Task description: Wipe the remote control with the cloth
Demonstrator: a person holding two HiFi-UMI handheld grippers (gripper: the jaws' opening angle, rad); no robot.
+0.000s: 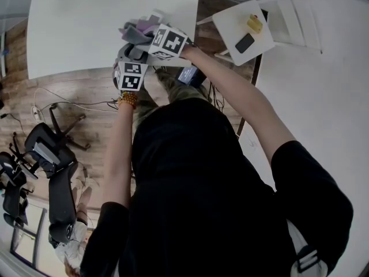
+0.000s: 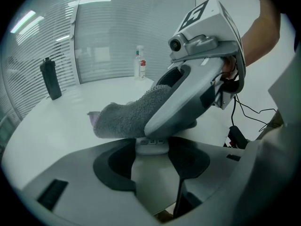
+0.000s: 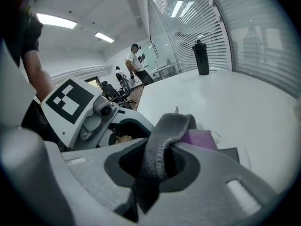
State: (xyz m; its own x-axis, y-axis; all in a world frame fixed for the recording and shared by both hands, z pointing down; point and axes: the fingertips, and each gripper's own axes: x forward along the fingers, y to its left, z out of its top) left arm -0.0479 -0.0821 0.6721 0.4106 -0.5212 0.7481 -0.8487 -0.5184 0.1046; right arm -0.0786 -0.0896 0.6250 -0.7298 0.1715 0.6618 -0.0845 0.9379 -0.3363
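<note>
The left tool [image 2: 151,160] is closed narrowly on the remote control [image 2: 151,145], whose button end is pointed to 12 o'clock above the white surface [image 2: 56,126]. The cloth [image 2: 126,117] appears to be laid over that end and is pinched in a fold by the right tool [image 3: 162,166], set at 2 o'clock. Light strokes along the body are judged best, so that no button is pressed and the grip is not twisted. The remote is hard, smooth and pale. The cloth is soft grey looped terry, lilac beneath.
</note>
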